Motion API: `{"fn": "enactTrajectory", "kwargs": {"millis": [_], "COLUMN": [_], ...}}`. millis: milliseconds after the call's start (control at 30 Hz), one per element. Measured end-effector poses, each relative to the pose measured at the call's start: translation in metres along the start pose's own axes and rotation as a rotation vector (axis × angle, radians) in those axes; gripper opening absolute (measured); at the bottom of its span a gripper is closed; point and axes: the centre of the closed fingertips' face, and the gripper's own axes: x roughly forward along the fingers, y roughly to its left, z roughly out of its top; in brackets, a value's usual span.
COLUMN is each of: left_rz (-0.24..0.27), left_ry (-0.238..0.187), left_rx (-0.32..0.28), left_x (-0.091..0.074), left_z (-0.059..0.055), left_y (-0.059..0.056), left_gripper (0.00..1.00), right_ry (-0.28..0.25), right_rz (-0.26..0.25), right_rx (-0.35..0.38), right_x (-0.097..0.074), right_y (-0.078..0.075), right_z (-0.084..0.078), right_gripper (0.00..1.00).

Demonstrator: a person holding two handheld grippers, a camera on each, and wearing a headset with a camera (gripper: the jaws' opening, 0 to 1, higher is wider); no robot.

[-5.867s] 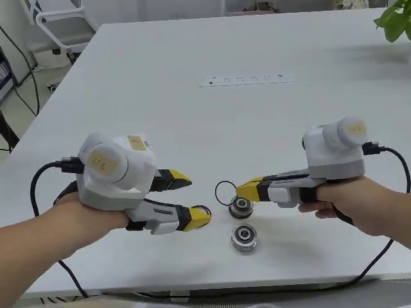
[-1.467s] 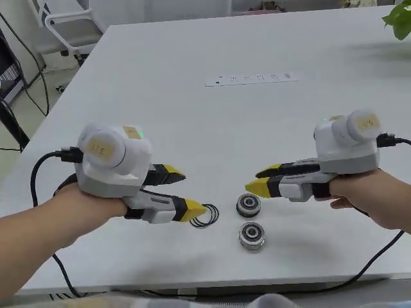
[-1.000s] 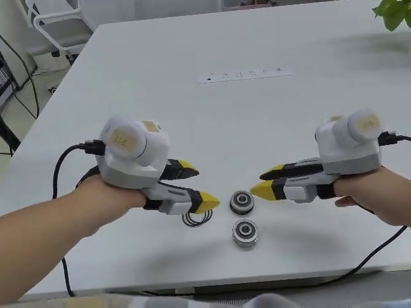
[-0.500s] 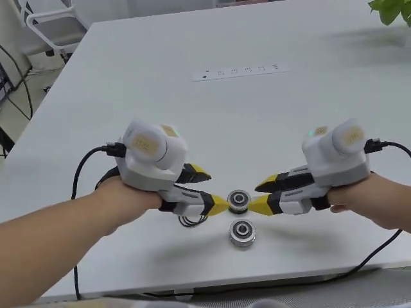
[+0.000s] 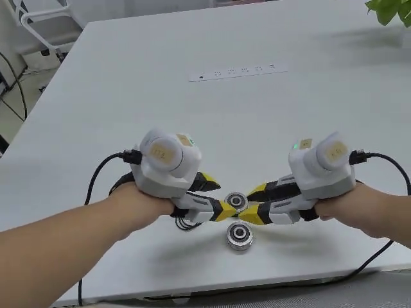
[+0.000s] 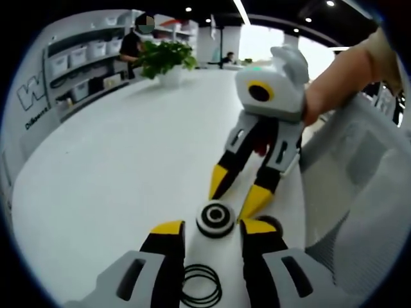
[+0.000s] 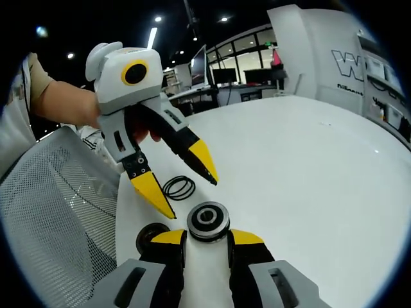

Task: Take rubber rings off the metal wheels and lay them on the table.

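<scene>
We get little of the rings [image 6: 200, 285] from the head view, since the left gripper [image 5: 220, 197] & its hand cover most of them. The left gripper view shows them better: a few thin black loops, overlapping, flat on the table [image 5: 128, 96], low betw. that gripper's own jaws.

The two grippers meet nose to nose over the far wheel [image 5: 236, 201]. Left gripper's jaws stand apart, w/ the yellow tips flanking the wheel. Right gripper [image 5: 252, 203] has its jaws apart too, and comes at the same wheel from the opposite side. We can't tell whether any tip touches it. There's a dark band round the wheel's rim, but we can't say if it's rubber.

The near wheel [image 5: 239, 235] lies just beside the far one, toward us. It's half hidden behind a jaw in both gripper views.

The table's near edge runs close below the near wheel. A wide stretch of tabletop opens from the wheels to the power strip [image 5: 234, 70]. The plant [image 5: 385, 9] at the far right is cut off by the frame. A cable trails from each gripper toward the near edge.
</scene>
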Motion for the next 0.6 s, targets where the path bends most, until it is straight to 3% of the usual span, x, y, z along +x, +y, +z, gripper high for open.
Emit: {"fn": "enactTrajectory", "kwargs": {"millis": [600], "left_rz": [-0.014], "left_ry": [0.006], "left_rx": [0.038], "left_x": [0.017], "left_z": [0.003], "left_y": [-0.006], "left_gripper": [0.21], "right_ry": [-0.002], "right_rz": [-0.010], "right_rx": [-0.007], "right_x": [0.001], "right_y": [-0.002], "right_z": [-0.003], "right_gripper": [0.21]}}
